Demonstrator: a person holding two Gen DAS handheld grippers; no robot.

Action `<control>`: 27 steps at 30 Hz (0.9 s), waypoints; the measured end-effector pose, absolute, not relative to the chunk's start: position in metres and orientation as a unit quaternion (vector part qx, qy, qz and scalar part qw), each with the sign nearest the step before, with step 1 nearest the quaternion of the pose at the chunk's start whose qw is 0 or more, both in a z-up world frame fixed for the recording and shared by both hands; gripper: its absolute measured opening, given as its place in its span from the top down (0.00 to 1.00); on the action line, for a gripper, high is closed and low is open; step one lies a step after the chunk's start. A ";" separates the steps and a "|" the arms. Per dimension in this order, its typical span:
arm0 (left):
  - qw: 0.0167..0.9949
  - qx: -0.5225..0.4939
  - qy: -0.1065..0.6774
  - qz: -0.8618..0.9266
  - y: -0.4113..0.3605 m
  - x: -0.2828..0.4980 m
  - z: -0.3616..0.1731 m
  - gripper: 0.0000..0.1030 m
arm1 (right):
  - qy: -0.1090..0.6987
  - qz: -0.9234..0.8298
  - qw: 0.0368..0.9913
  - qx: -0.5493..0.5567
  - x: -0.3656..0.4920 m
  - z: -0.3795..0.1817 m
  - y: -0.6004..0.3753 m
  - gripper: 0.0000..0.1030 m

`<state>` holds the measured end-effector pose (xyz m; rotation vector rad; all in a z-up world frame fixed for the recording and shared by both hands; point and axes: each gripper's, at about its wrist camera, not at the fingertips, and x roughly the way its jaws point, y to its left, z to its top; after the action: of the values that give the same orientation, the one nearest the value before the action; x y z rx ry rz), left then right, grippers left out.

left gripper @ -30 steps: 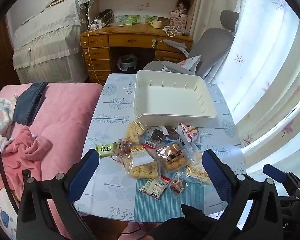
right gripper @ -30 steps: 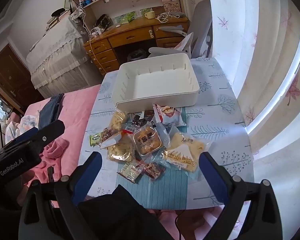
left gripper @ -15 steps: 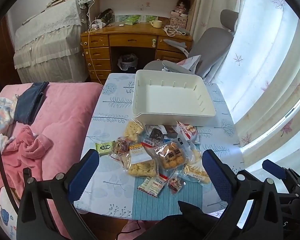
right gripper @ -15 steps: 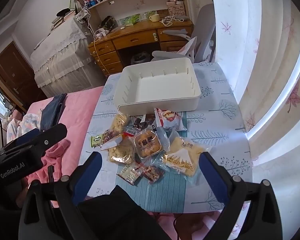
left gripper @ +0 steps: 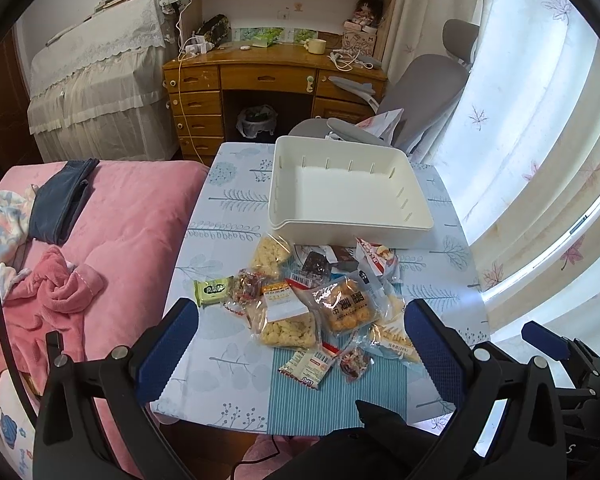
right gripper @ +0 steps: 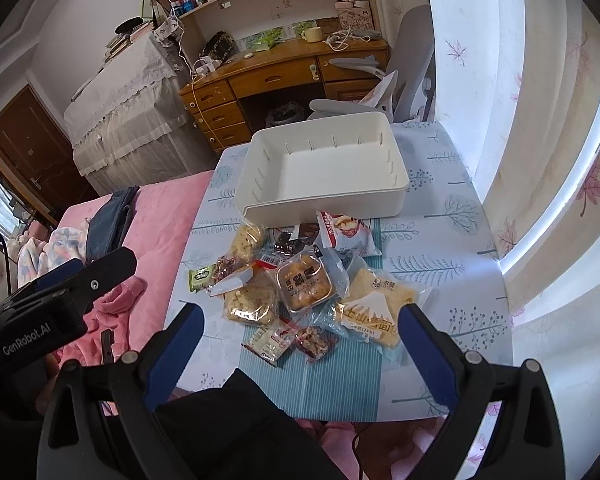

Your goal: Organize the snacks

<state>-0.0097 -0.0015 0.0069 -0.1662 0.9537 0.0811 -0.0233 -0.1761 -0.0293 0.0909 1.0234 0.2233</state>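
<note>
Covering the surface [left gripper: 236, 208] is a leaf-print cloth, a pink bed [left gripper: 132, 216] at 9 o'clock. Snack packets [left gripper: 324, 304] lie heaped at 6 o'clock of the empty white bin [left gripper: 352, 228]. Both grippers' jaws stand wide apart, holding nothing; lower packets are partly hidden.

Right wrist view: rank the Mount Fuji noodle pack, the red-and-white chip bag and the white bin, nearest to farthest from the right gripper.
1. Mount Fuji noodle pack: nearest, just ahead of the right gripper, beside its right finger.
2. Red-and-white chip bag: mid-table, at the pile's far edge.
3. White bin: farthest, behind the whole pile.
</note>
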 end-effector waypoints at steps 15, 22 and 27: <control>0.866 -0.089 0.492 0.027 -0.033 -0.017 -0.022 0.01 | 0.490 0.087 0.866 0.048 -0.034 -0.038 -0.216 0.05; 0.842 -0.111 0.527 0.046 -0.035 -0.020 -0.045 0.01 | 0.513 0.075 0.852 0.075 -0.029 -0.056 -0.240 0.05; 0.826 -0.119 0.547 0.061 -0.030 -0.021 -0.054 0.01 | 0.530 0.080 0.839 0.094 -0.025 -0.068 -0.244 0.05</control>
<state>-0.0211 -0.0304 -0.0543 -0.2533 1.1619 0.1306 -0.0247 -0.2442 -0.0677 0.1980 1.1210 0.1701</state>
